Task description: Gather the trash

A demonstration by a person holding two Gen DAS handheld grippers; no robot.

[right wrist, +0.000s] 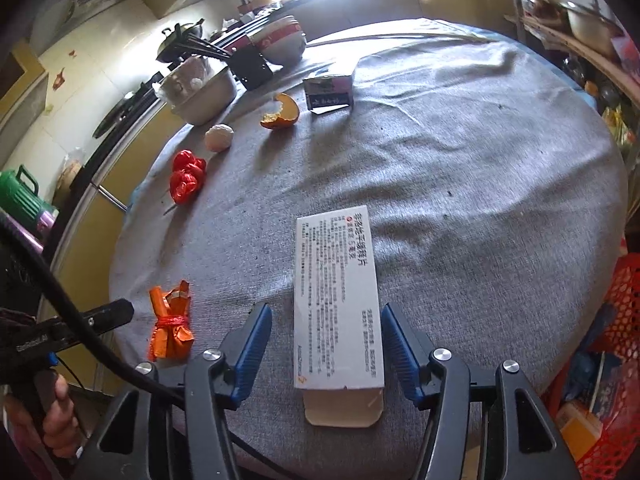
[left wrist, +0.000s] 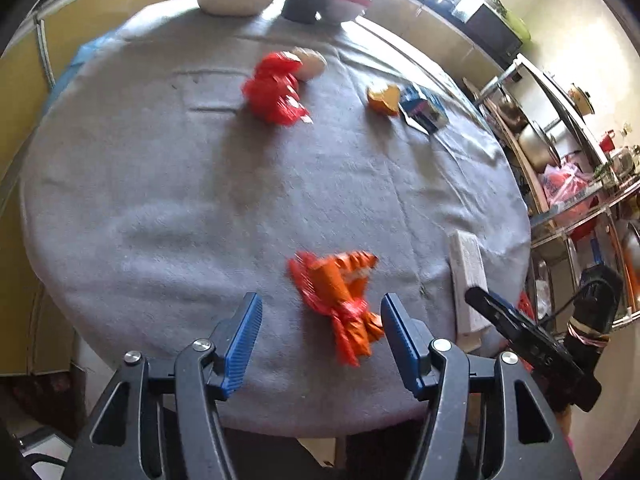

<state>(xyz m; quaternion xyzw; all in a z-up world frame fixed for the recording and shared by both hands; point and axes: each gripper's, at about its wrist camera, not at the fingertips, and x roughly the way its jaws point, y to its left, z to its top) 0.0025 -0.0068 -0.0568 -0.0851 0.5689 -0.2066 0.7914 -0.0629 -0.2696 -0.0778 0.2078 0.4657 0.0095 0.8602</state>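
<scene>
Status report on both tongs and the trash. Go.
Left tongs open around orange wrapper. Right tongs open, straddling white box. Nothing blocking either.

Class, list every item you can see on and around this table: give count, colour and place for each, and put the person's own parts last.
Orange wrapper: one, orange, tied, near table edge, between the left jaws.
White box: one, white with print, flap open, between the right jaws.
Red wrapper: one, red, crumpled, left side.
Paper ball: one, whitish, behind the red wrapper.
Orange peel: one, orange, far middle.
Small carton: one, blue and white, beside the peel.
Bowls: stacked, white and red, far edge.
Tablecloth: one, grey.
Red basket: one, right of table.
Left gripper: open.
Right gripper: open.
Hand: one, holding the left gripper.
</scene>
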